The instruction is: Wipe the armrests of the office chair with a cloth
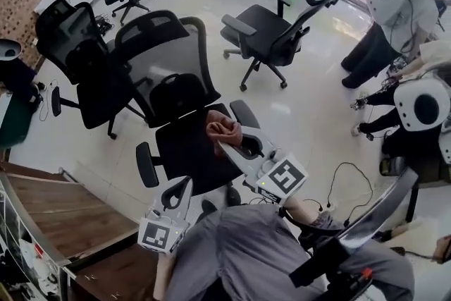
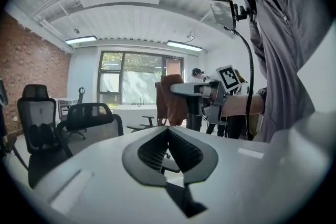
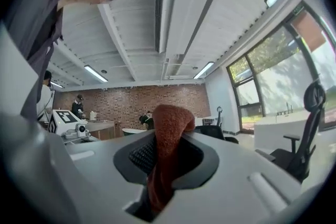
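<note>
right gripper (image 3: pixel 167 157) pinches the rust-orange terry cloth (image 3: pixel 172 123), held over the seat of the black mesh office chair (image 1: pixel 165 67) (between its padded armrests (image 1: pixel 146 164)); left gripper (image 2: pixel 169 139) jaws pressed together, empty

The cloth (image 3: pixel 171 128) is seen as rust-coloured terry with a rough, looped nap. It is pinched between ribbed black pads (image 3: pixel 139 158) set in the smooth, matt pale-grey plastic of the right gripper (image 3: pixel 167 157). The office chair (image 1: pixel 184 151) is backed in black mesh, and its armrests (image 1: pixel 146 164) look like matt black plastic. The pale floor (image 1: pixel 310 116) is finished glossy.
</note>
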